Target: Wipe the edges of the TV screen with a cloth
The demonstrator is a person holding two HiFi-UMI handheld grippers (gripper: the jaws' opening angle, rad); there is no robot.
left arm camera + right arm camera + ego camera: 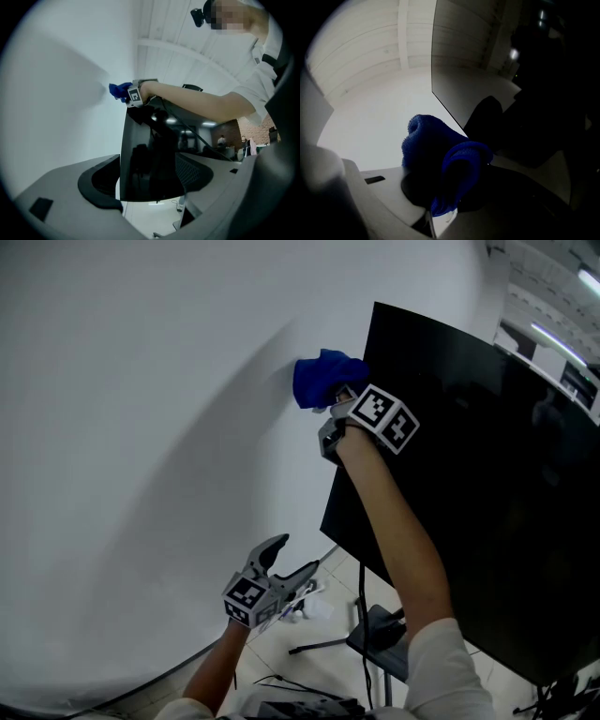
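A black TV screen point(469, 484) stands on the right of the head view, next to a white wall. My right gripper point(339, 401) is shut on a blue cloth point(323, 377) and holds it against the screen's left edge near the top corner. The right gripper view shows the bunched cloth point(440, 159) between the jaws, beside the screen's edge point(450, 112). My left gripper point(292, 561) hangs low, below the screen, open and empty. From the left gripper view the TV screen point(150, 154) rises between the jaws, with the cloth point(119, 90) high up.
A white wall point(141, 427) curves behind the screen. Below it stand a stand's black legs point(328, 645) with cables on a tiled floor point(323, 615). Ceiling lights point(553, 334) show at the top right. People stand far off point(222, 140) in the left gripper view.
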